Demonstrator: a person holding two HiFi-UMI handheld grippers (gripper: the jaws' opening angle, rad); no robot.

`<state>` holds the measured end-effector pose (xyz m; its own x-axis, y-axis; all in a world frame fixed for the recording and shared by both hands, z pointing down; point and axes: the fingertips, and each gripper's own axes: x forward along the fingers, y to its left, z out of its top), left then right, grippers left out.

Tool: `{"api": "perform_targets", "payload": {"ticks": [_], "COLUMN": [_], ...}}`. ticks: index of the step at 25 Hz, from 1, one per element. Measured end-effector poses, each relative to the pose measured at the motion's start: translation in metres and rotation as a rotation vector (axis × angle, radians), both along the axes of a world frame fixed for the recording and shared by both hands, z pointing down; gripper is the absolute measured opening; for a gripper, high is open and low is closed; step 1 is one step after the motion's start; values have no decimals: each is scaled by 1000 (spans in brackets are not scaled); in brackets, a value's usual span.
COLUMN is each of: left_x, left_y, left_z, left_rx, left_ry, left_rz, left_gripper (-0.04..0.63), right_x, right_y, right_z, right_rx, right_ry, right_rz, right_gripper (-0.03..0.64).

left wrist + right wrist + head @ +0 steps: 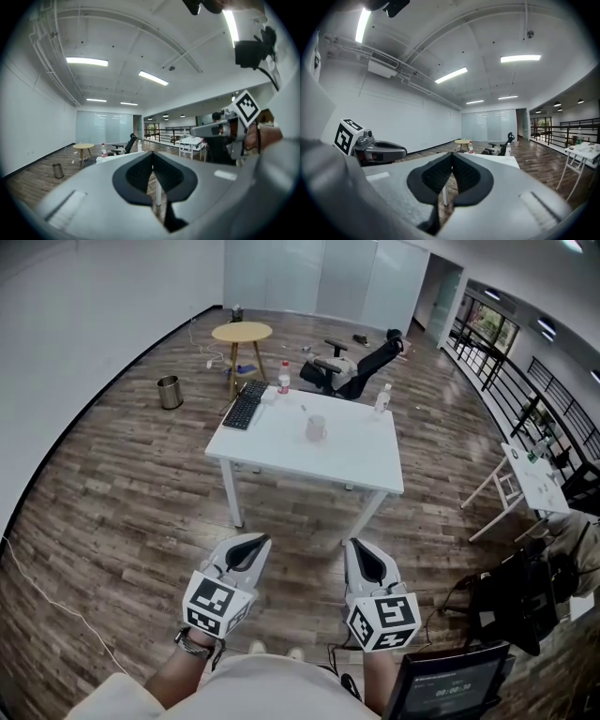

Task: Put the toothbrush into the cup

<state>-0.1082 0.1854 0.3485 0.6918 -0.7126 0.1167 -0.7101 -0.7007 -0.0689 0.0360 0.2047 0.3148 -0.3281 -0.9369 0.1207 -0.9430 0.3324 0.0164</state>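
A white cup [316,428] stands near the middle of a white table [356,460] across the wooden floor. A thin pale thing [303,410] lies just behind and left of the cup; it is too small to tell whether it is the toothbrush. Both grippers hang well short of the table, side by side and pointing at it. In the head view my left gripper [255,540] and right gripper [358,545] sit low in the frame. The left gripper [152,153] has its jaws shut with nothing between them. The right gripper [452,154] looks the same, shut and empty.
On the table lie a black keyboard [245,404] and two bottles [284,378] [382,397]. Behind it are a black office chair [361,368], a round wooden side table [242,333] and a metal bin [170,392]. A white folding table [534,479] stands at the right.
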Motion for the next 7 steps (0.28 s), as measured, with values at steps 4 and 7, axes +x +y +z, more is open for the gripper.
{"api": "perform_targets", "payload": {"ticks": [4, 7], "left_x": [5, 10], "left_y": [3, 4], "left_z": [-6, -11], "left_rx": [21, 39], "left_ry": [14, 29], "left_rz": [32, 46], "left_gripper": [8, 8], "right_x": [0, 0], "right_y": [1, 1], "right_z": [-3, -6], "right_rx": [13, 25], "right_ry": [1, 0], "right_rz": [-1, -9], "right_gripper": [2, 2]}}
